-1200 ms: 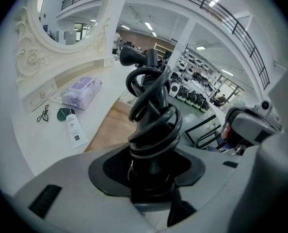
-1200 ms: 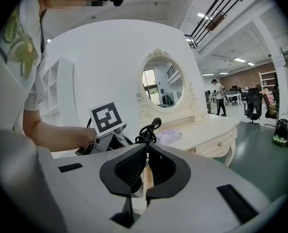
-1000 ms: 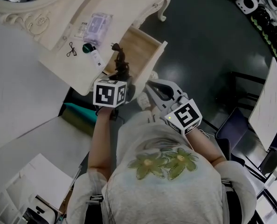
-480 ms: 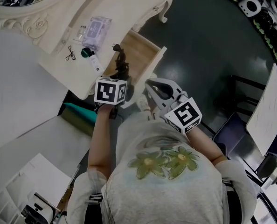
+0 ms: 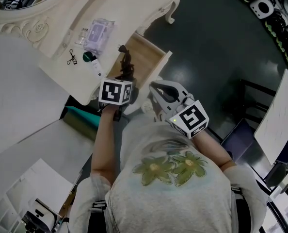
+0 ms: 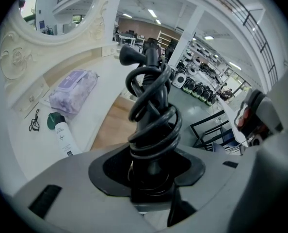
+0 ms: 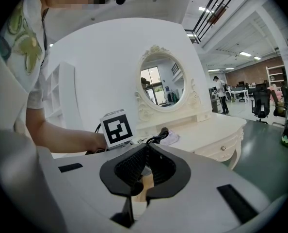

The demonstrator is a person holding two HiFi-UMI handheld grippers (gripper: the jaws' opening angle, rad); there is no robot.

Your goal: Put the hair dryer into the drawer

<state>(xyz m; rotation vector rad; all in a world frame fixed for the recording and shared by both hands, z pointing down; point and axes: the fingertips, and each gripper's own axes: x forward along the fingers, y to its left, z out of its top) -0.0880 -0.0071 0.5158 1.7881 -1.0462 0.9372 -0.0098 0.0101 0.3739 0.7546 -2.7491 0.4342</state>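
The left gripper has its jaws wide and clamped on the handle of the black hair dryer, whose black cord is wound round it in loops; in the head view this gripper holds the dryer over the left side of the open pale wooden drawer; the right gripper has its black pads brought together with nothing between them, and sits near the drawer's front panel; the drawer juts from the front edge of the cream carved dressing table; near that edge, left of the drawer, lies a white bottle with a dark green cap; a lilac pack of wipes lies further back.
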